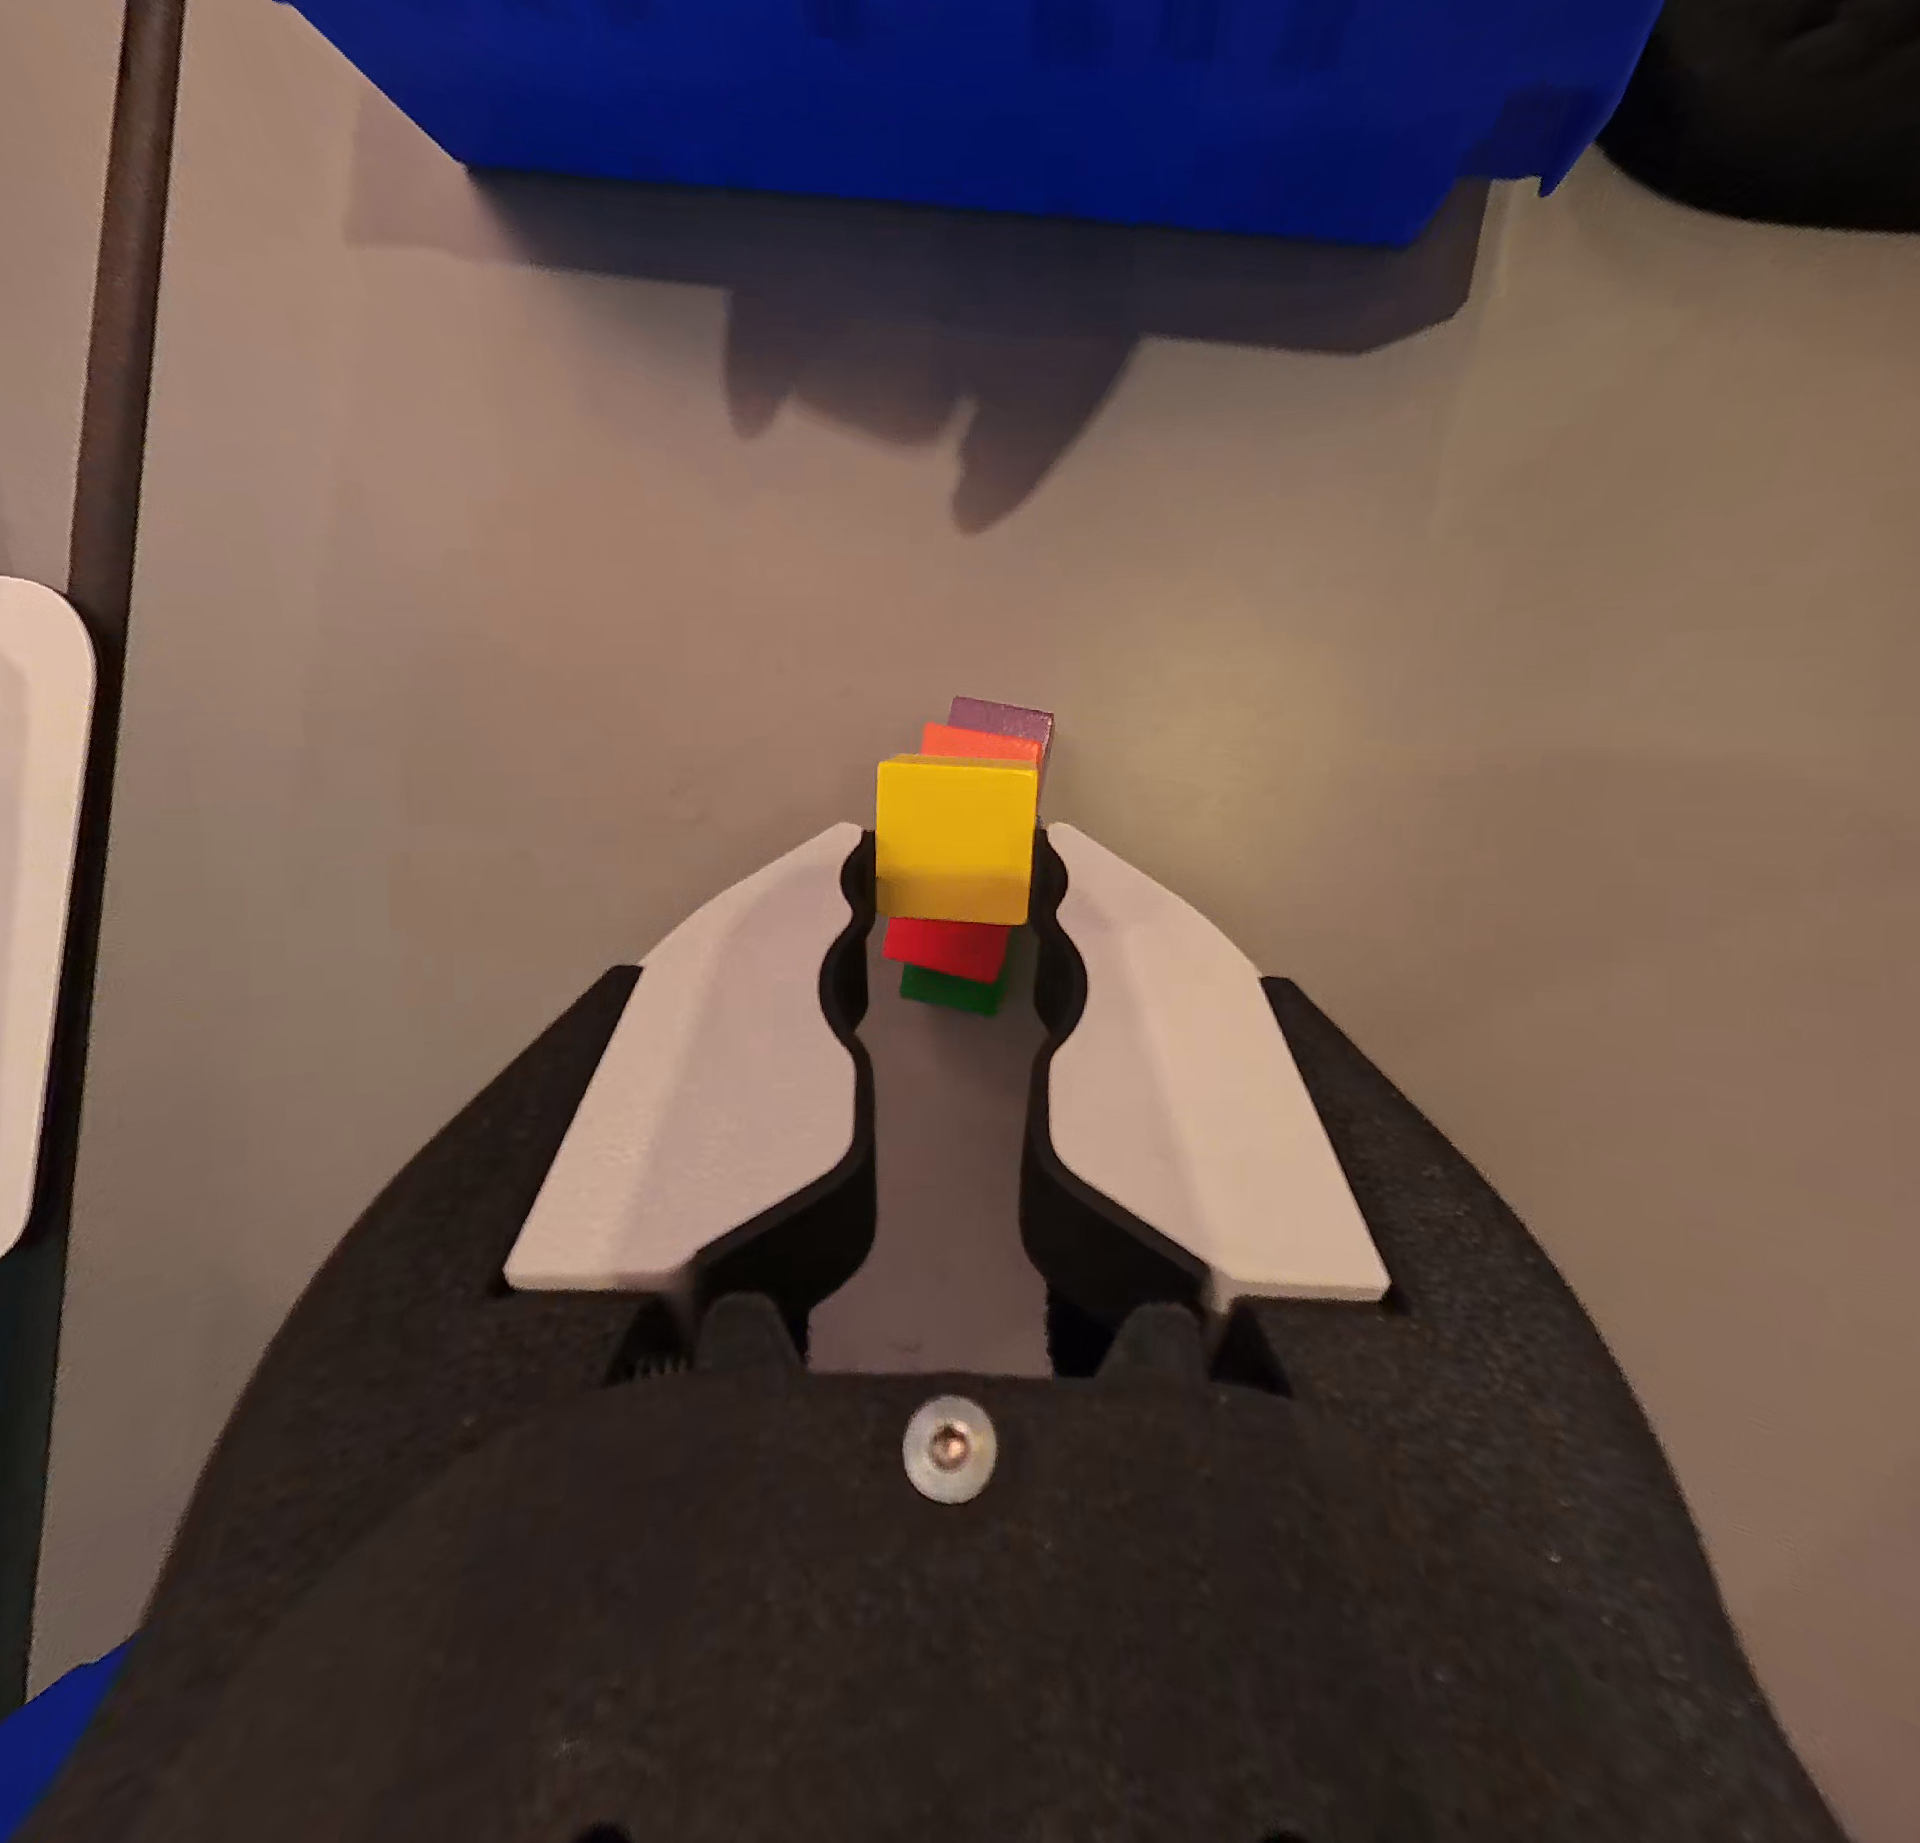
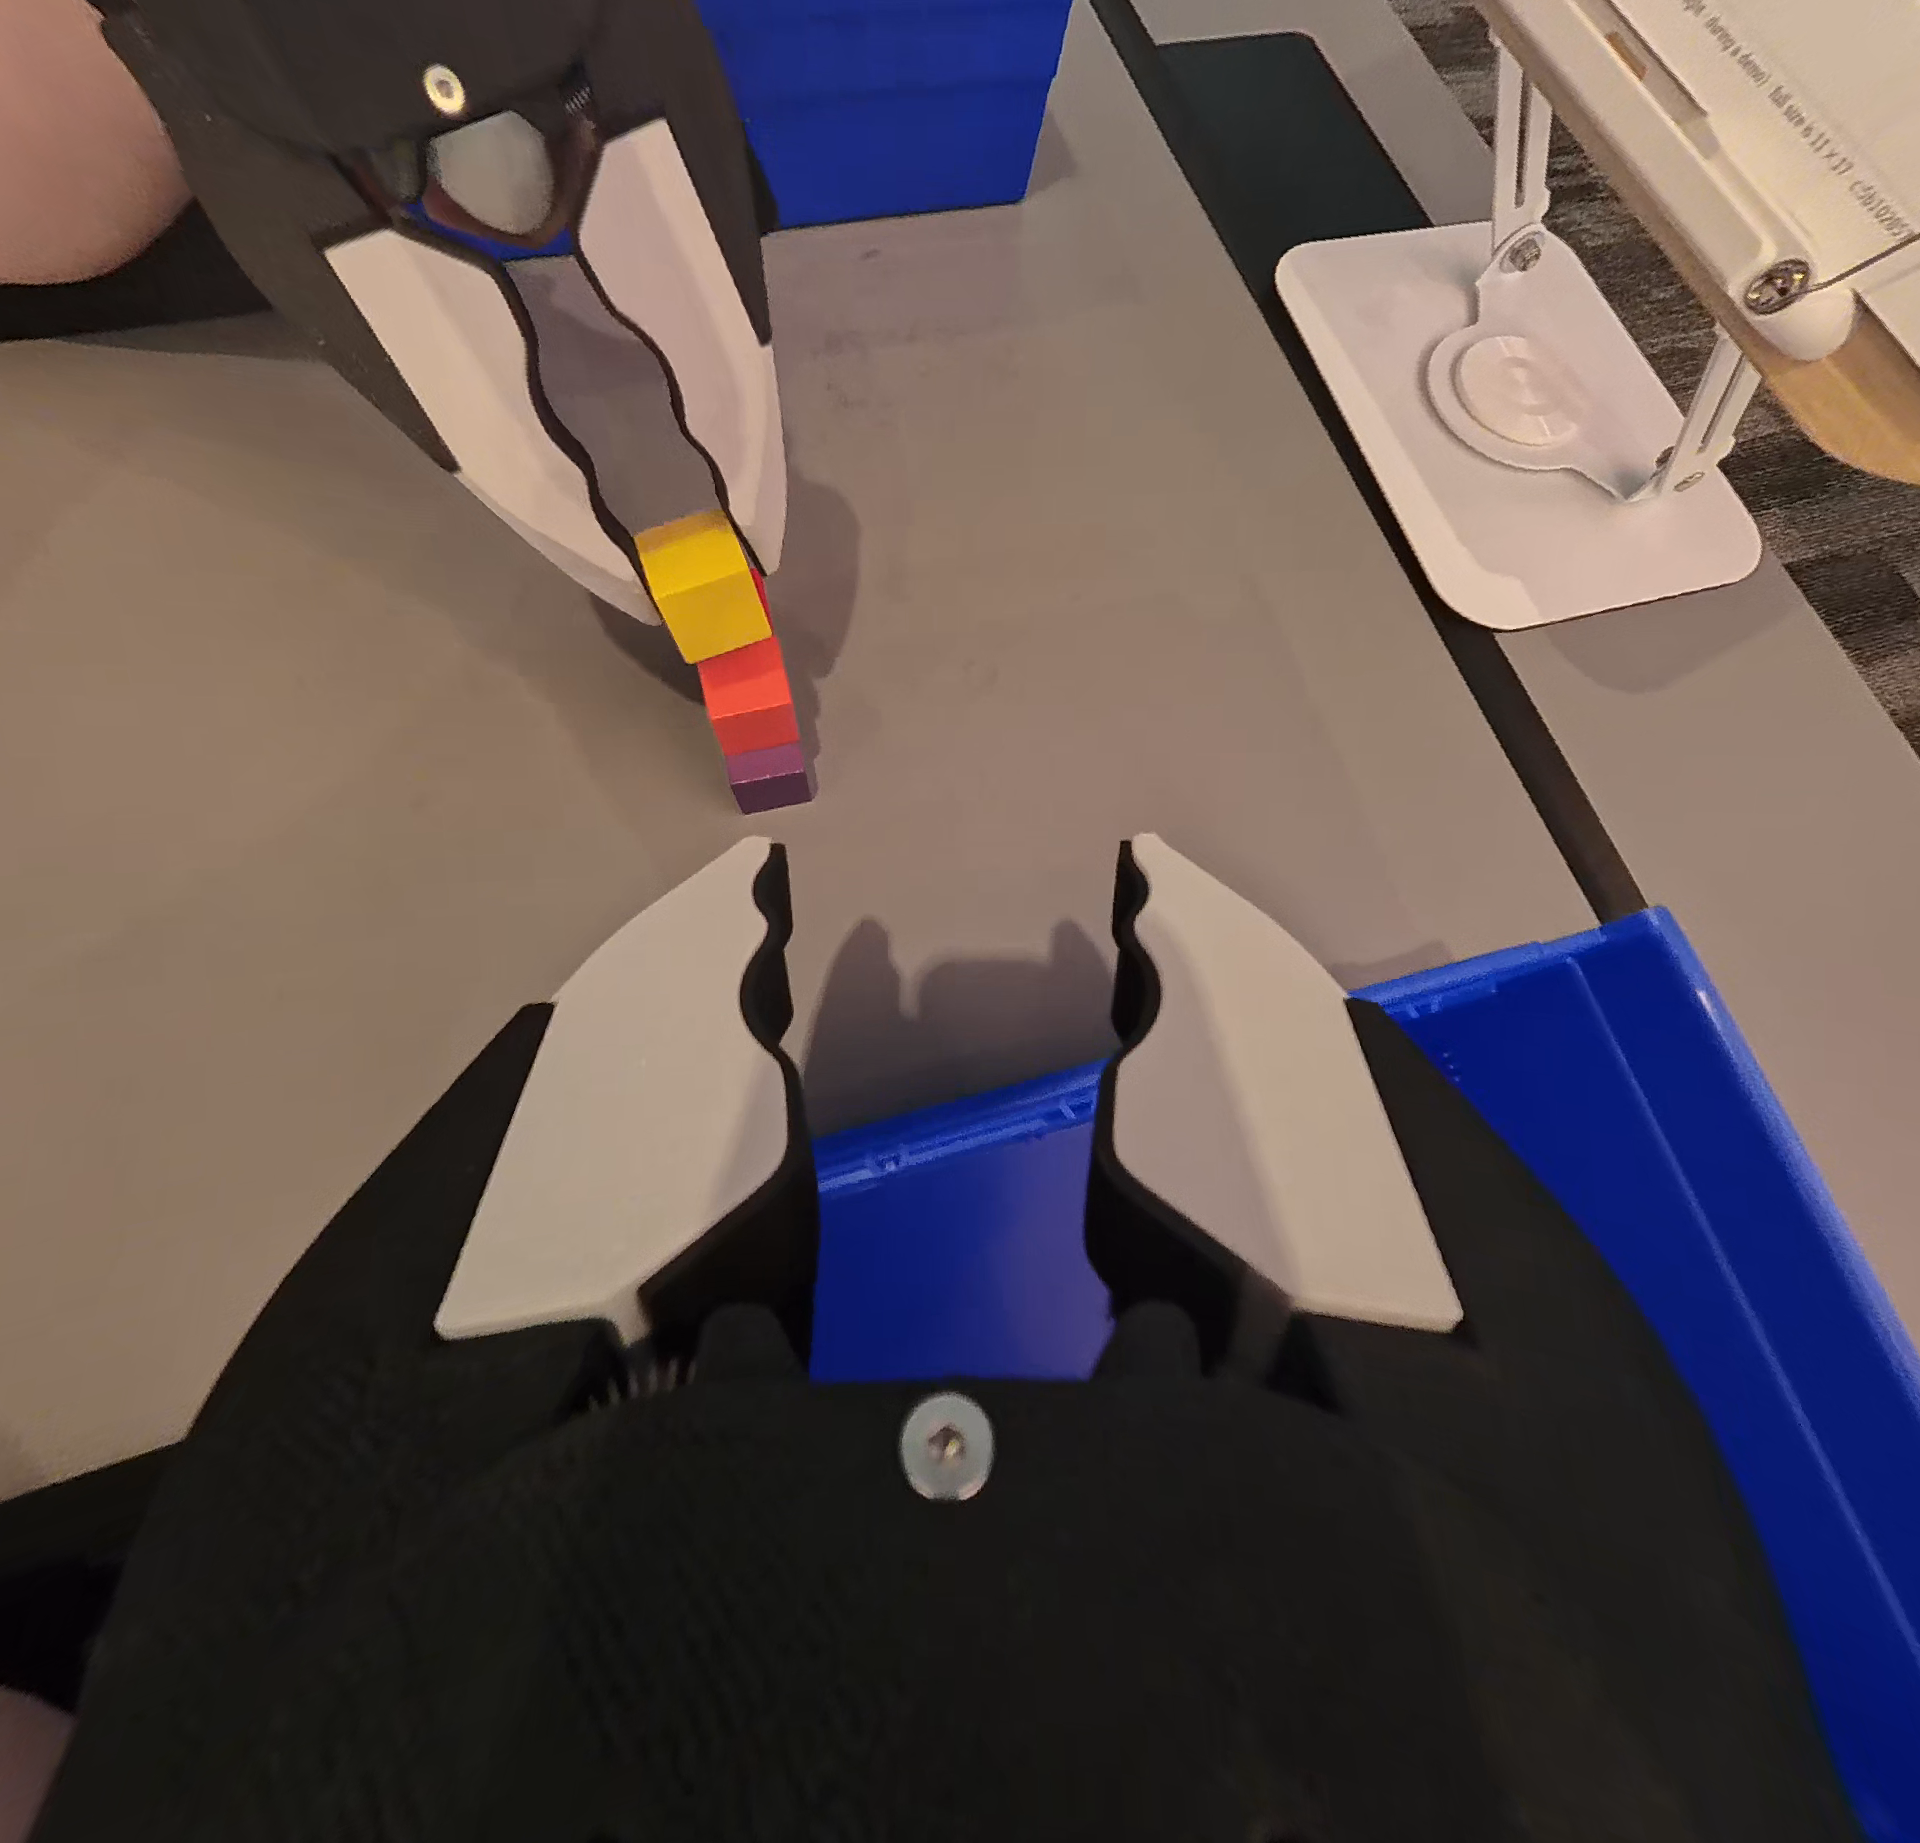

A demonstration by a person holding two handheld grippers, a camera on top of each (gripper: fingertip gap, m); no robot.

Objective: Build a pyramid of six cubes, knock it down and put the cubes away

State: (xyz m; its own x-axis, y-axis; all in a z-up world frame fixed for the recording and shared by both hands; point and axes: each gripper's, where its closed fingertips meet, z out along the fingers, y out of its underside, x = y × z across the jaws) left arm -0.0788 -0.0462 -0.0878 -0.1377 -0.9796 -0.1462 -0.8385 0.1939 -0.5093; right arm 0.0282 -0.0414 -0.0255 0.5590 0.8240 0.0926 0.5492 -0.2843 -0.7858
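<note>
1. Cubes sit in a tight cluster in the middle of the grey table (image 2: 1143, 567): from the left wrist view, a purple cube (image 1: 1003, 721) is farthest, then an orange cube (image 1: 977, 744), with a red cube (image 1: 945, 943) and a green cube (image 1: 954, 991) nearer the camera.
2. The left gripper (image 1: 954, 843) has its fingers closed on a yellow cube (image 1: 956, 837), held above the red and orange ones; whether it touches them cannot be told.
3. From the right wrist view, the yellow cube (image 2: 701, 583) is clamped at the fingertips (image 2: 623, 588) of the left gripper (image 2: 707, 578), with the orange cube (image 2: 746, 692) and purple cube (image 2: 771, 777) in a line below it.
4. The right gripper (image 2: 951, 848) is spread wide and holds nothing, near the purple cube but apart from it.
5. A blue bin (image 2: 1683, 1118) lies under the right gripper; another blue bin (image 2: 904, 68) stands at the table's far end.
6. A white stand (image 2: 1517, 422) rests on the table's right side.
</note>
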